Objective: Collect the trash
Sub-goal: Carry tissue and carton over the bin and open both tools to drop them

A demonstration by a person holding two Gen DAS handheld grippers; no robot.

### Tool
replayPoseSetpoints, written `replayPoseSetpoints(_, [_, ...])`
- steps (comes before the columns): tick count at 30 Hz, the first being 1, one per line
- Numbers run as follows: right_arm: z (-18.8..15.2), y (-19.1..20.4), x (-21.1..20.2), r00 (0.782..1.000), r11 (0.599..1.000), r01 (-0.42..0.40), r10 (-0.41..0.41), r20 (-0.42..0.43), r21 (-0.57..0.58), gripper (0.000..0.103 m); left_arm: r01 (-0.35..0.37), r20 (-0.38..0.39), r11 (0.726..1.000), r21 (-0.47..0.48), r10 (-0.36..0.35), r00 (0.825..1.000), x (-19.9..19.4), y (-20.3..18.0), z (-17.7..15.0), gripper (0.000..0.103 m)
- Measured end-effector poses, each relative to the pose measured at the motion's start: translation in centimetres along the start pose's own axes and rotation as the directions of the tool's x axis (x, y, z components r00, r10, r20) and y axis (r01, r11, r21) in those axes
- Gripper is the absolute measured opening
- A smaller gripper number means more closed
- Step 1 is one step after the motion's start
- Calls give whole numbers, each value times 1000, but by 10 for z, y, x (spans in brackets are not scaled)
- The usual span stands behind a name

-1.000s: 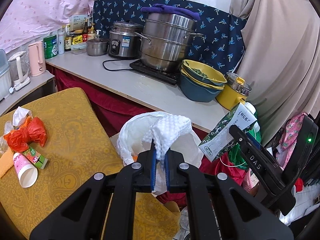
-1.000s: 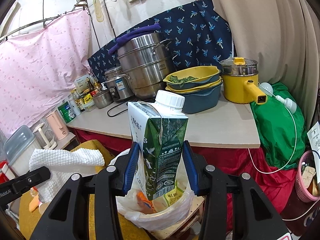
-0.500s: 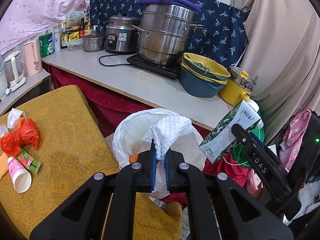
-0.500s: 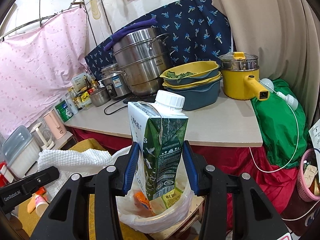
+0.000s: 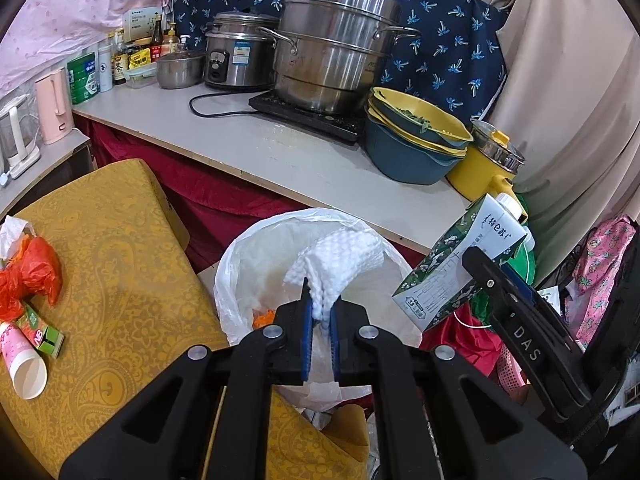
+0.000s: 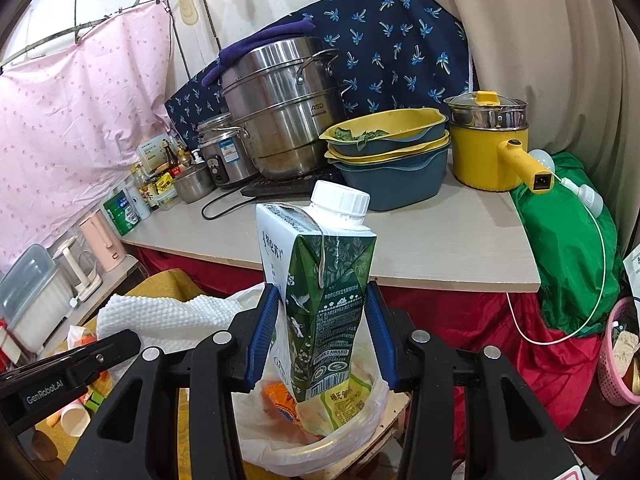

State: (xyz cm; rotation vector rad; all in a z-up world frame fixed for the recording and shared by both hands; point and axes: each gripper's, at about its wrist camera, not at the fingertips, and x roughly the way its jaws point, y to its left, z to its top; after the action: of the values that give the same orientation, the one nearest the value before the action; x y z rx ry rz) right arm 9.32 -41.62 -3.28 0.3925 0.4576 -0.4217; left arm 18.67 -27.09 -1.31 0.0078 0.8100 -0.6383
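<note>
The left tool (image 5: 320, 312) is clamped tight on a wad of white paper towel (image 5: 340, 258), which sticks up from between its blue pads and hangs over the open mouth of the white bin bag (image 5: 236, 276). The right tool (image 6: 322, 334) grips an upright green-and-white milk carton (image 6: 320, 280) with a white screw cap, its pads pressed to the carton's two sides; the carton's base sits above the same bag, where an orange wrapper (image 6: 280, 398) and a yellow-green packet (image 6: 344, 402) already lie. The bag stands between the yellow-clothed surface (image 5: 120, 264) and the long pale surface (image 5: 280, 152) that carries a steel steamer pot (image 5: 332, 52), a rice cooker (image 5: 236, 56), stacked blue and yellow basins (image 5: 412, 140) and a yellow electric pot (image 5: 486, 168). On the yellow cloth, well apart from the bag, remain a red plastic bag (image 5: 30, 276), a crumpled tissue (image 5: 12, 230), a small green-and-red box (image 5: 42, 332) and a tipped paper cup (image 5: 24, 364).
</note>
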Motion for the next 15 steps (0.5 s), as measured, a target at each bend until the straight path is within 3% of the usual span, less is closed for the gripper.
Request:
replayPoseSetpoints(7, [1,6,12,1000,1000,7,-7,-9,-8,43,17,-9,1000,-8,-17,1000,13,4,3,10])
replayPoseSetpoints(9, [1,8,15,1000,1000,4,-4,-5,-7,44,26,-7,999,-22,-26,1000,15,7,4,33])
replayPoseSetpoints(10, [2,9,15,1000,1000,6,-6,1,-6,48,24,-1,999,-32,-24,1000,15,9,5,52])
replayPoseSetpoints(12, [5,11,14,1000,1000,3,-3,13,-7,60,16,31,999,-41,-15,999,10,11,5,58])
replayPoseSetpoints(15, [7,15,11,1000,1000,2,-2,28,-13,63,-1,35,999,-32,2,999,8,12,6,60])
